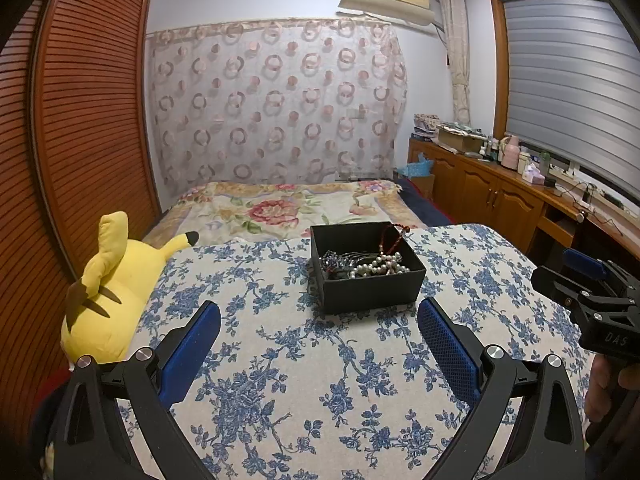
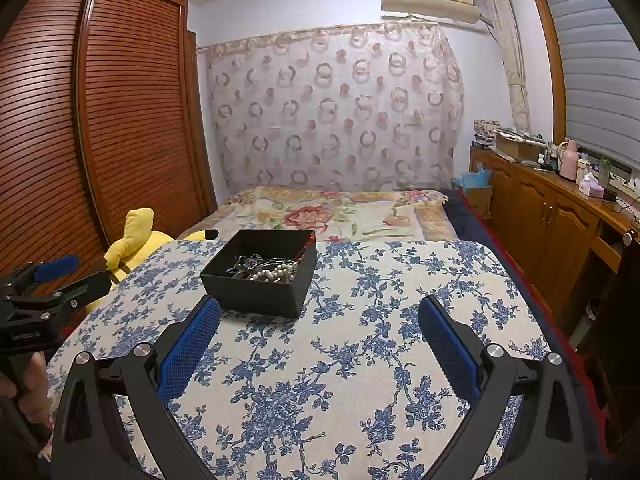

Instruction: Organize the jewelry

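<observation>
Left tool (image 1: 318, 318): wide open, nothing between the blue pads, hanging over the near part of the surface, a bit short of the box.
Right tool (image 2: 318, 316): same deal, spread wide and holding nothing; its left pad sits just in front of the box's near corner.
Box (image 1: 370, 286): black, open top, sitting on the surface toward the far edge, in front of both tools.
Jewelry: all piled inside the box. There's a pearl string (image 1: 380, 266), some dark shiny bits I can't really make out, and a reddish bead strand (image 1: 394, 234) draped over the far rim.
Surface (image 2: 360, 360): covered with a cloth with blue flowers; only the box sits on it.
Plush toy (image 1: 106, 288): yellow, lying right off the left edge of the surface, next to the left tool.
Bed (image 2: 340, 212): behind the surface, floral blanket on it.
Wardrobe (image 2: 120, 120): slatted wooden doors along the left.
Cabinet (image 2: 560, 216): wooden, along the right wall under the window, cluttered with bottles and boxes.
In the way: nothing between either tool and the box.
</observation>
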The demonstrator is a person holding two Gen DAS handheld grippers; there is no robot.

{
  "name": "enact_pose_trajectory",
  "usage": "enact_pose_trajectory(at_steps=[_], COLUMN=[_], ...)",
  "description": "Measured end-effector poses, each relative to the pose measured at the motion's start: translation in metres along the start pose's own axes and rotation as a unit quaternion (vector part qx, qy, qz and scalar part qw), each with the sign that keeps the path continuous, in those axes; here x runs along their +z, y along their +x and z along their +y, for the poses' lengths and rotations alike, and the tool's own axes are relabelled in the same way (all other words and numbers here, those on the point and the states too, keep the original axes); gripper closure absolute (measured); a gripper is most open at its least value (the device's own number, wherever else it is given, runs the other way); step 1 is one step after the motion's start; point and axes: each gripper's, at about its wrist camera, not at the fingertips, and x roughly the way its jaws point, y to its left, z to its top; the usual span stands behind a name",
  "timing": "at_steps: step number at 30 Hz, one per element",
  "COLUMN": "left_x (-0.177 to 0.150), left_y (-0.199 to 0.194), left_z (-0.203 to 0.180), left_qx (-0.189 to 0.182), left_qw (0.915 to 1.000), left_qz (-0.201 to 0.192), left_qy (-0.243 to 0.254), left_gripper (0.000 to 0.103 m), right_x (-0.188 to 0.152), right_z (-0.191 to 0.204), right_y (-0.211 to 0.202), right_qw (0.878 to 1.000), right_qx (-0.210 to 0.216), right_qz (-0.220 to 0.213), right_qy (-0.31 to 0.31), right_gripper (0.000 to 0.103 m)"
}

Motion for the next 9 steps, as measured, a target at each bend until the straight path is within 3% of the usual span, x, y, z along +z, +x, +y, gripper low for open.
enact_pose_trajectory(at_steps=[9], left_x=[-0.0004], left_y=[-0.0005], left_z=[-0.0004], left_qx=[0.002], left_qw=[1.0], left_qz=[0.0], left_qy=[-0.001], left_gripper=[0.008], right_x=[0.0067], right_z=[0.0046], right_y=[-0.0028], right_qw=[1.0], right_qx=[-0.001], right_qz=[-0.003], right_qy=[0.0], right_gripper=[0.003])
